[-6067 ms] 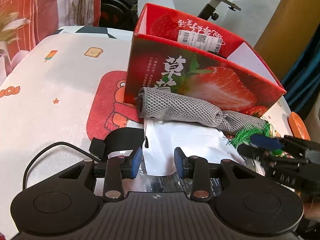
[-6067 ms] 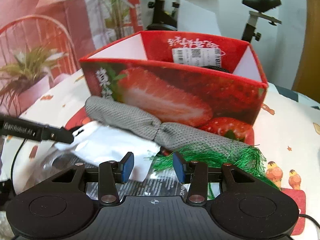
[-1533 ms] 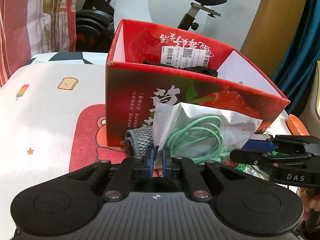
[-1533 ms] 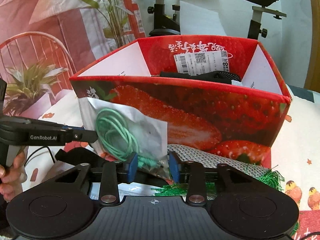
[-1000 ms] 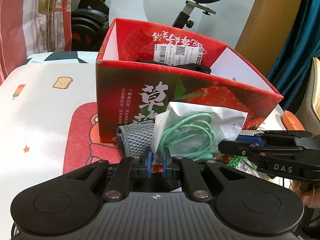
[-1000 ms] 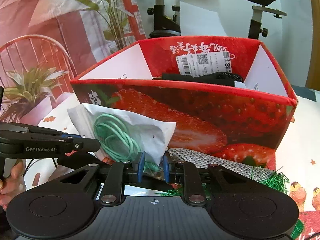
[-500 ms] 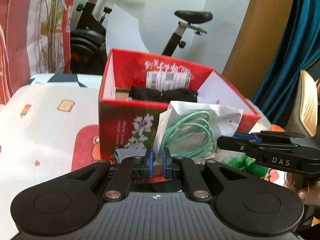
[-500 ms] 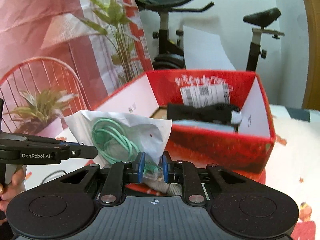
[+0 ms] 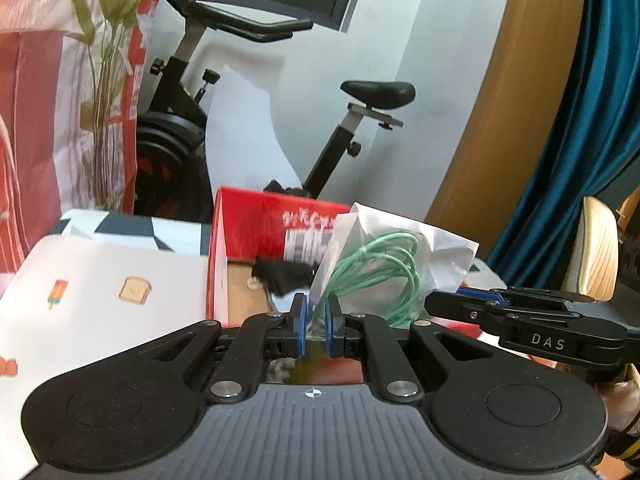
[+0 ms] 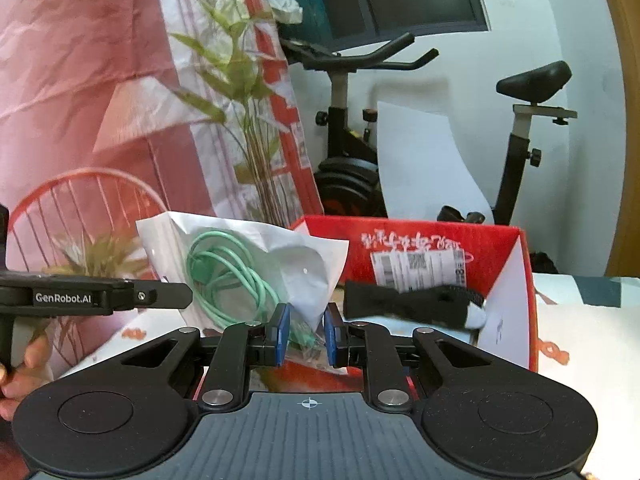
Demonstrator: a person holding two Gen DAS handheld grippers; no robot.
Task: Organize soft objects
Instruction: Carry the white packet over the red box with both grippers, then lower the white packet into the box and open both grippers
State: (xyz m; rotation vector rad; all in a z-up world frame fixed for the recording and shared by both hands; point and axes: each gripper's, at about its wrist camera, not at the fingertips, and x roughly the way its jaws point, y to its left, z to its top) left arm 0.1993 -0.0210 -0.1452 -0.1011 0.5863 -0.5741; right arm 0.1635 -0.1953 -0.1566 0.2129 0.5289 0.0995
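Observation:
A white plastic bag (image 9: 440, 252) with a coiled green cable (image 9: 376, 268) inside hangs in the air above the near rim of the red strawberry box (image 9: 244, 216). My left gripper (image 9: 316, 328) is shut on the bag's lower left corner. My right gripper (image 10: 306, 336) is shut on the same bag (image 10: 304, 256) at its lower right corner, the green cable (image 10: 224, 272) showing through. The red box (image 10: 424, 232) lies open below and beyond, with a black soft item (image 10: 408, 300) in it. The right gripper (image 9: 520, 316) appears side-on in the left wrist view.
The box stands on a white tablecloth (image 9: 100, 276) with cartoon prints. An exercise bike (image 9: 344, 128) and a tall plant (image 10: 240, 120) stand behind the table. A person's hand (image 10: 20, 364) holds the left gripper's handle at the left edge.
Both grippers have risen with the bag between them. The bag went from in front of the box's front wall to above its rim, and the box's inside has come into view.

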